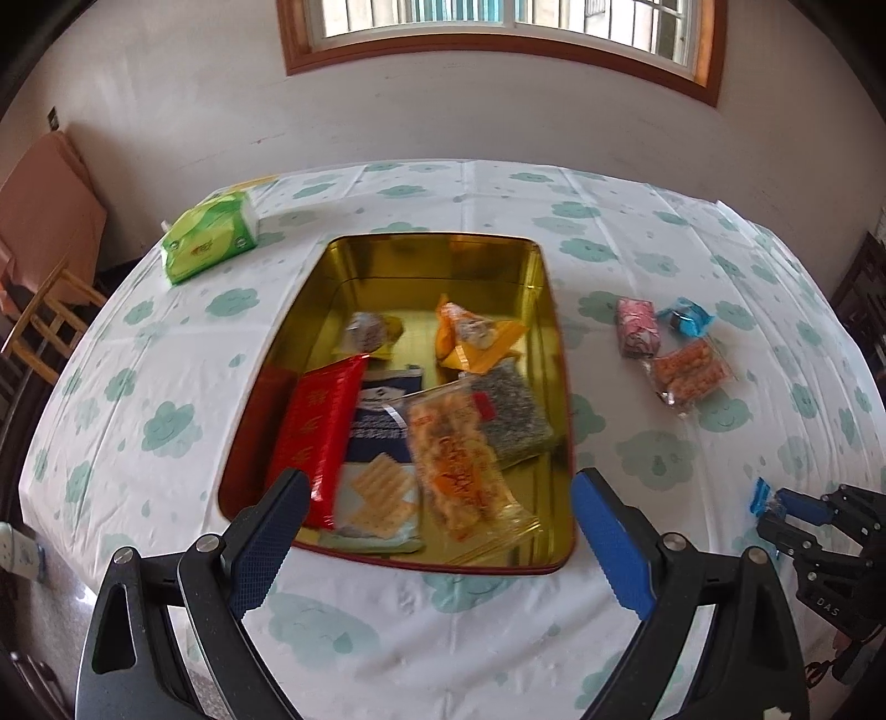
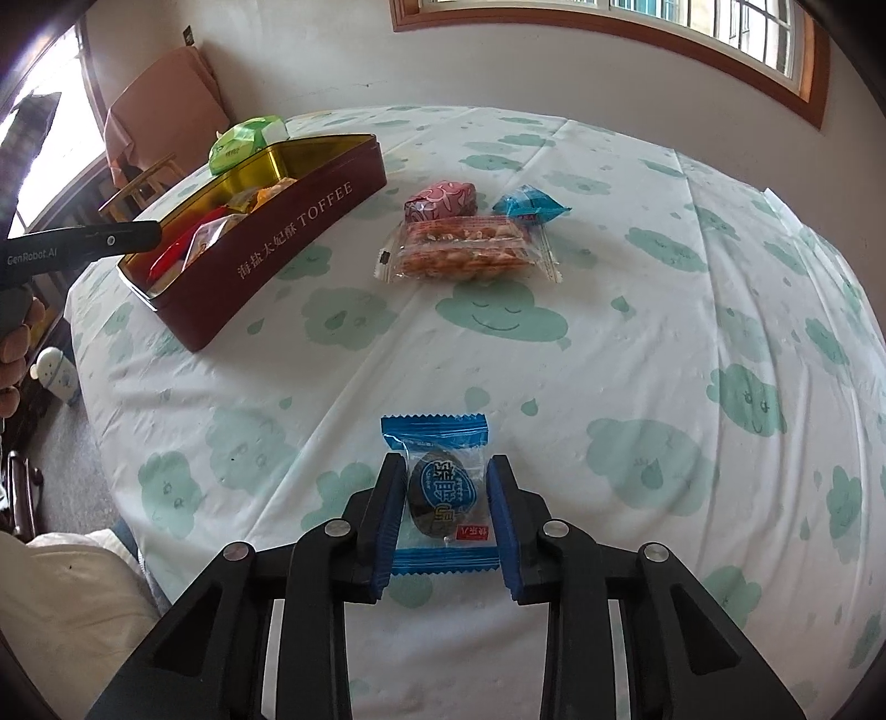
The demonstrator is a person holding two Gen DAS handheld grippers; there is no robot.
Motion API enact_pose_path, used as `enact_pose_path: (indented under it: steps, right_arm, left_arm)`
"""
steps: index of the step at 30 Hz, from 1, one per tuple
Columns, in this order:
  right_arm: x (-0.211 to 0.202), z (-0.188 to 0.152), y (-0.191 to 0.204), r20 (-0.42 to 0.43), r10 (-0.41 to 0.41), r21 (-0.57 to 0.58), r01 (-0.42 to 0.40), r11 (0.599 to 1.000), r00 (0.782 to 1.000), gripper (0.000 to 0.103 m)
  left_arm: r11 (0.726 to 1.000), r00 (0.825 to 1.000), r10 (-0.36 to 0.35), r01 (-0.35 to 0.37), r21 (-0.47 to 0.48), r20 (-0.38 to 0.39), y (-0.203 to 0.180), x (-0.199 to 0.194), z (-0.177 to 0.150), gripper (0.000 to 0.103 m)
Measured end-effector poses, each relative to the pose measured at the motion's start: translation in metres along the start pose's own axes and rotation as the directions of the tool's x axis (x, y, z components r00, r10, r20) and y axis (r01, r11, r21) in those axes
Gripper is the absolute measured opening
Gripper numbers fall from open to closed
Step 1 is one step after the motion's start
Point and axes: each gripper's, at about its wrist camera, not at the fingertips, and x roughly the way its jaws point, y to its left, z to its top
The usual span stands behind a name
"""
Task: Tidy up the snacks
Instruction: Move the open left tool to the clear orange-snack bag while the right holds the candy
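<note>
Blue-wrapped snack (image 2: 443, 493) lies clenched in the right tool (image 2: 446, 518) on the counter (image 2: 637, 343); only the left view looks into the gold-lined tin (image 1: 437, 255), its left tool (image 1: 437, 531) released.

A white wall (image 1: 221, 111) stood behind the table (image 1: 443, 637), marked with faint scuffs. High in it sat a window (image 1: 498, 16) with a brown wooden frame (image 1: 387, 52), white sashes and bars outside; daylight came through it and lit the room evenly. The table was round and covered with a white cloth (image 2: 637, 288) printed with green smiling clouds. At the far left a wooden chair (image 1: 44, 315) stood by the wall with a pinkish-orange cover (image 1: 44, 205) draped over it. A small dark switch plate (image 1: 53, 118) was fixed on the wall above it. Grey floor (image 2: 72, 443) showed beside the table, and dark wooden furniture (image 1: 864, 299) stood at the right edge.
</note>
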Motion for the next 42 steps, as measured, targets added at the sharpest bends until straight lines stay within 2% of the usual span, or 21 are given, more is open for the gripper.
enact_pose_path:
  steps: [9, 14, 18, 28, 32, 38, 42]
  right_arm:
    - [0.007, 0.004, -0.004, 0.02, 0.035, 0.015, -0.035, 0.999, 0.999, 0.032]
    - [0.009, 0.008, -0.004, 0.044, 0.029, 0.016, -0.03, 0.999, 0.999, 0.032]
    - [0.011, 0.012, -0.016, 0.072, -0.031, 0.035, 0.029, 0.999, 0.997, 0.032]
    - [0.02, 0.036, -0.091, 0.102, -0.202, 0.191, 0.18, 0.965, 0.974, 0.032]
    - [0.02, 0.038, -0.11, 0.108, -0.244, 0.234, 0.214, 0.948, 0.964, 0.032]
    - [0.02, 0.037, -0.115, 0.112, -0.232, 0.259, 0.198, 0.946, 0.966, 0.032]
    - [0.02, 0.037, -0.116, 0.112, -0.225, 0.262, 0.19, 0.946, 0.968, 0.032]
  left_arm:
    - [0.994, 0.999, -0.054, 0.053, 0.092, 0.009, -0.039, 0.008, 0.012, 0.094]
    - [0.985, 0.996, -0.093, 0.09, 0.146, 0.011, -0.062, 0.015, 0.023, 0.094]
    - [0.974, 0.992, -0.122, 0.116, 0.195, 0.021, -0.079, 0.021, 0.031, 0.094]
    - [0.945, 0.973, -0.222, 0.23, 0.234, -0.061, -0.119, 0.052, 0.045, 0.092]
    - [0.931, 0.969, -0.229, 0.246, 0.268, -0.093, -0.138, 0.066, 0.05, 0.09]
    - [0.915, 0.959, -0.237, 0.274, 0.296, -0.155, -0.157, 0.092, 0.056, 0.073]
    - [0.91, 0.954, -0.235, 0.283, 0.301, -0.187, -0.164, 0.103, 0.059, 0.07]
